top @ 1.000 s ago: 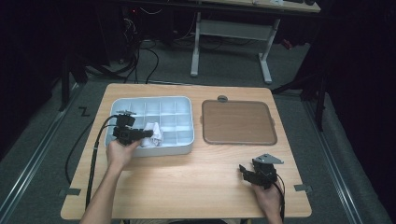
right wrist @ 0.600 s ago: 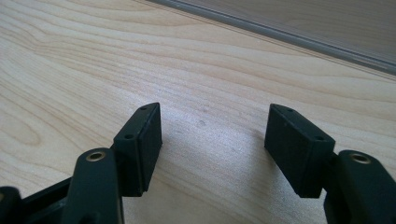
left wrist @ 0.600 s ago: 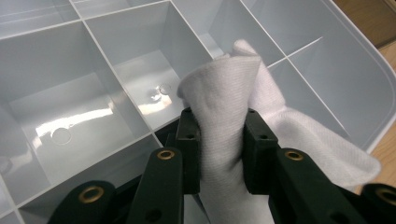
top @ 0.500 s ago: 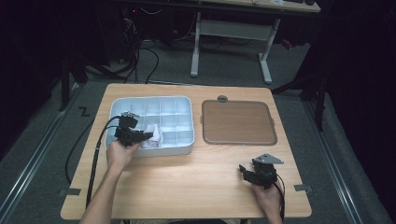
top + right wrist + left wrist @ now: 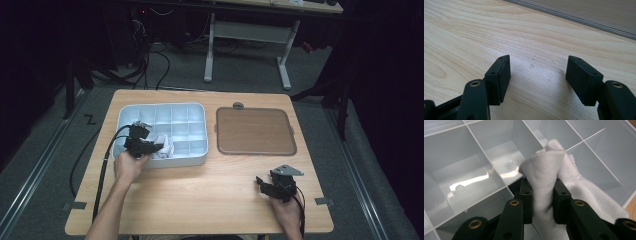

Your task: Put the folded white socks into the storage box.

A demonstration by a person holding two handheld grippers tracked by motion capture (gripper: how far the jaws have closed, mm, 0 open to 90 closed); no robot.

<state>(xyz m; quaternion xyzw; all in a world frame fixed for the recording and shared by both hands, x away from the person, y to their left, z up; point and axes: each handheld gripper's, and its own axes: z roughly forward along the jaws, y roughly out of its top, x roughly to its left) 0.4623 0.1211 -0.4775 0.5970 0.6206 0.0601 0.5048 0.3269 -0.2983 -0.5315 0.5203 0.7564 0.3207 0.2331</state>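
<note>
- Left gripper [image 5: 150, 146]: positioned over near-left part of compartment tray [image 5: 200, 156]; fingers [image 5: 526, 200] clenched on white cloth [image 5: 549, 182], cloth bunched upright between both pads, pressed from both sides.
- White cloth, high view [image 5: 162, 148]: located inside tray, in near row, just right of left gripper; loose tail draped toward tray's near wall in left gripper view.
- Compartment tray: pale plastic, divided by thin walls into square cells; placed on left half of counter [image 5: 200, 200]; cells around cloth seen bare and glossy.
- Brown tray [image 5: 255, 131]: flat, rimmed, set just right of compartment tray; apart from both grippers.
- Right gripper [image 5: 265, 186]: parked at near-right part of counter, well apart from both trays; fingers [image 5: 499, 75] released and spread wide, nothing between them, bare wood beneath.
- Step in hand, as judged: wiping of tray cells with held cloth, working near-left cells; could equally be lifting cloth out, not settled from pictures.
- Progress, as judged: cannot tell how many cells already wiped.
- Next move, as judged: firm grip kept on cloth; cloth wad pushed down into one cell and swept along floor and corners; care needed at thin dividers, so as not to snag cloth or shift light tray; right gripper possibly needed to steady tray rim.
</note>
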